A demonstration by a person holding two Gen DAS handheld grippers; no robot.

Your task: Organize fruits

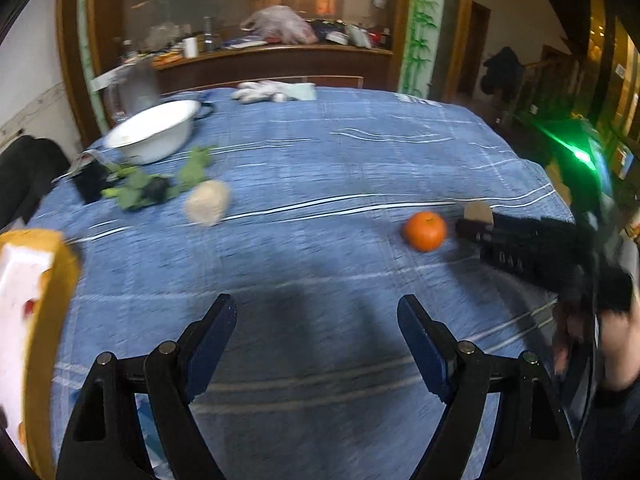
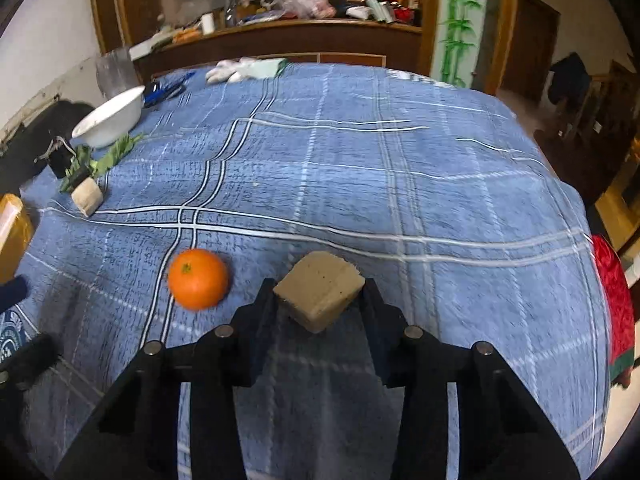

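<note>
An orange [image 2: 198, 279] lies on the blue checked tablecloth [image 2: 360, 168], just left of my right gripper [image 2: 319, 287]. That gripper is shut on a tan block [image 2: 320, 294], held a little above the cloth. From the left wrist view the orange [image 1: 425, 230] sits at mid right, with the right gripper [image 1: 474, 222] and its tan block [image 1: 478, 211] right beside it. My left gripper [image 1: 316, 320] stands open over bare cloth, well short of the orange. A pale beige lump [image 1: 207, 202] lies at the left, next to green leaves [image 1: 152, 184].
A white bowl [image 1: 154, 130] stands at the back left, with a clear jug [image 1: 136, 84] behind it. A yellow box [image 1: 44, 300] sits at the left edge. White gloves [image 1: 272, 90] lie at the far edge. A hand [image 1: 612, 340] holds the right gripper. A red cloth [image 2: 616, 300] hangs off the right edge.
</note>
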